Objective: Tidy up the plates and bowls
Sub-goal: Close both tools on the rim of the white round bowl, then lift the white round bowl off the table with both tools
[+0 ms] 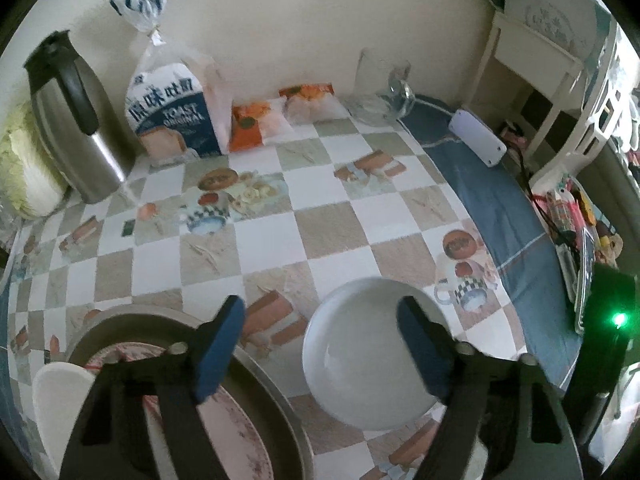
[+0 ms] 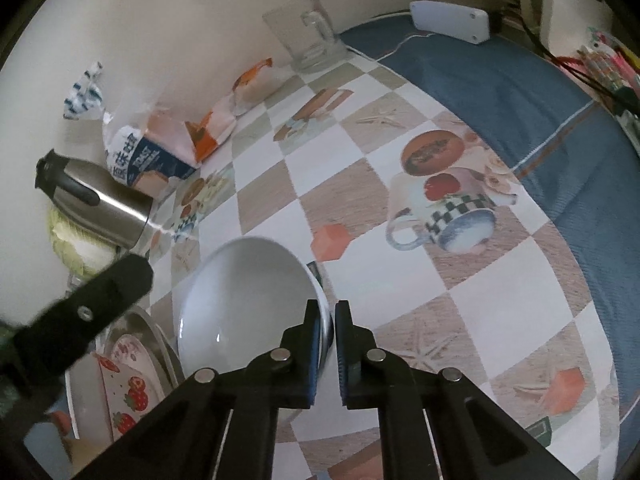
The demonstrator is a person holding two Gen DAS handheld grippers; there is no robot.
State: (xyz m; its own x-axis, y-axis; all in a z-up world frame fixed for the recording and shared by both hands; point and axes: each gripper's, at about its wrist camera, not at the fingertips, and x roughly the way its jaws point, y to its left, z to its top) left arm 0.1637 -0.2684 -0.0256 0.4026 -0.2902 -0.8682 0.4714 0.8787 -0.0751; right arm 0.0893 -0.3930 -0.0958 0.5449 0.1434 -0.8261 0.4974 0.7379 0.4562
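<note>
A white bowl (image 2: 244,300) is pinched at its right rim by my right gripper (image 2: 329,344), which is shut on it and holds it tilted just above the checked tablecloth. The same bowl (image 1: 360,360) shows in the left wrist view, low and right of centre. My left gripper (image 1: 320,352) is open and empty, its blue pads (image 1: 220,352) spread over the gap between the bowl and a round metal tray (image 1: 276,396). The tray holds a pink floral plate (image 1: 236,432) and a white dish (image 1: 60,396). A strawberry-patterned bowl (image 2: 120,396) sits in the tray (image 2: 160,340).
A steel thermos jug (image 1: 76,120), a toast bag (image 1: 172,116), orange snack packets (image 1: 256,124) and a glass mug (image 1: 380,88) stand along the back wall. A cabbage (image 1: 24,172) lies far left. A white power strip (image 1: 478,136) lies on the blue cloth at the right edge.
</note>
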